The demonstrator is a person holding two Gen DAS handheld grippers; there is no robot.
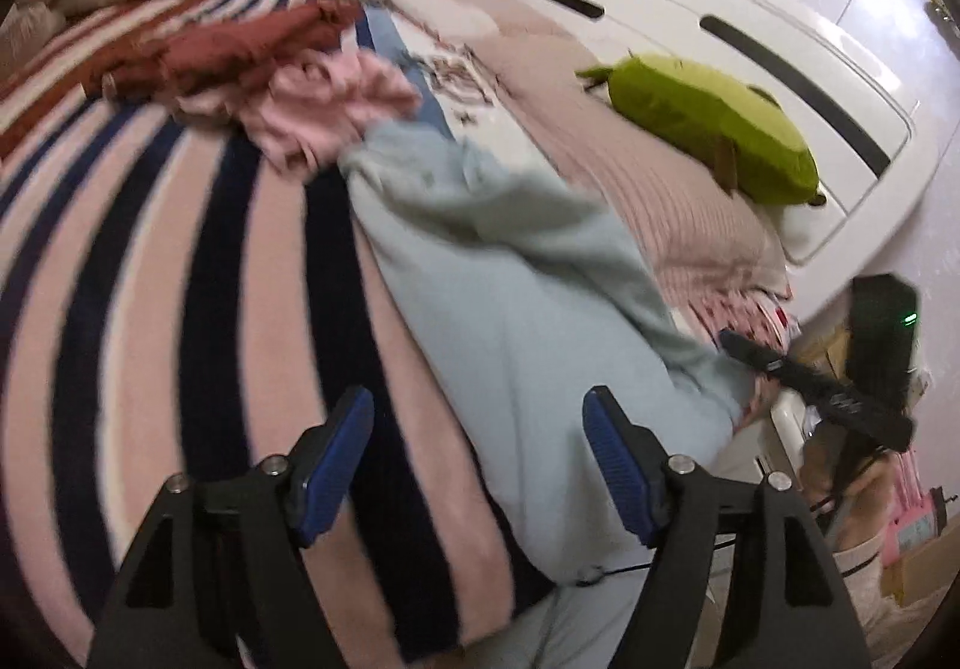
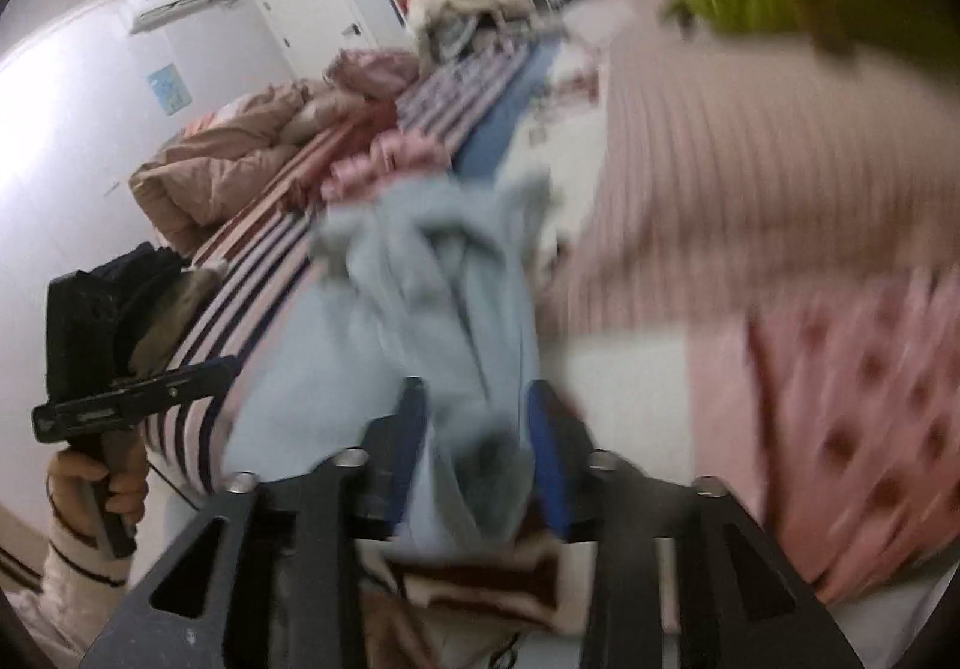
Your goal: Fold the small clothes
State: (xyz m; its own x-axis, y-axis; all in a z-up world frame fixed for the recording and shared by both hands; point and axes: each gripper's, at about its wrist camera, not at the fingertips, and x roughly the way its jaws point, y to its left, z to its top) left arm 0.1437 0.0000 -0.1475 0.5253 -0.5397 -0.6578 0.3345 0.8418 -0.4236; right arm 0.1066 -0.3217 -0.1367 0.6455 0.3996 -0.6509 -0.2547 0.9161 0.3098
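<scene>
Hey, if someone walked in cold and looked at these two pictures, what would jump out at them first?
Probably the pale blue fleece garment, bunched between the fingers of the right hand-held gripper and trailing across the pink, white and navy striped blanket. Next, the bright green plush pillow against the white headboard, and the left hand-held gripper hanging open above the blanket and the garment's edge.

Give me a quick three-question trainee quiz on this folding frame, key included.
1. True or false: the left gripper is clamped on the light blue garment.
2. Which gripper has cloth between its fingers? A) left B) right C) neither
3. Fill in: the light blue garment lies on a ____ blanket.

Key:
1. False: it is open, hovering over the garment's edge.
2. B: it grips a bunched end of the garment.
3. Striped.
</scene>
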